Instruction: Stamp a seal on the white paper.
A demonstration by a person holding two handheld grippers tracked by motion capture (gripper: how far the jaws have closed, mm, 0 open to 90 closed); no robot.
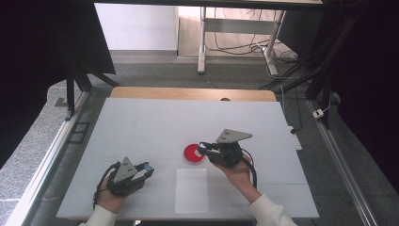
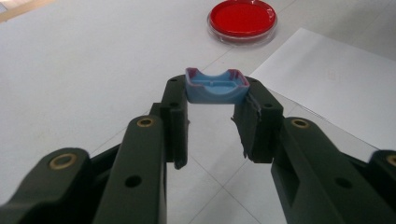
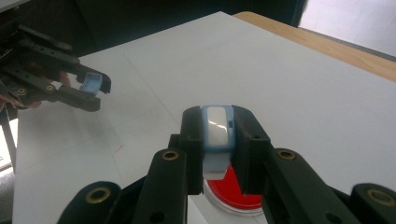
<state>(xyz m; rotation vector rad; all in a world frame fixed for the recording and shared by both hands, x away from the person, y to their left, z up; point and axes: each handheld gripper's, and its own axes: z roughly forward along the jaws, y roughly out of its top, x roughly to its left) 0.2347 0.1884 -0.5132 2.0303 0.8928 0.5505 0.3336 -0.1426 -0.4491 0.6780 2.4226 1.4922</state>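
My left gripper [image 1: 147,169] rests low at the table's front left, shut on a small blue cap-like piece [image 2: 215,92] with reddish rims, pinched between its fingertips. My right gripper [image 1: 203,149] hovers just above a round red dish [image 1: 192,154] in the middle of the table. It is shut on a small blue and white piece [image 3: 217,127] held upright between its pads. In the right gripper view the red dish [image 3: 232,192] lies directly under the jaws, and the left gripper [image 3: 95,87] with its blue piece [image 3: 90,83] is seen at the upper left.
A white sheet of paper [image 1: 192,190] lies near the front edge between the hands, just below the dish. The white table top [image 1: 155,122] ends in a wooden strip at the back. Dark frames and cables stand beyond the table.
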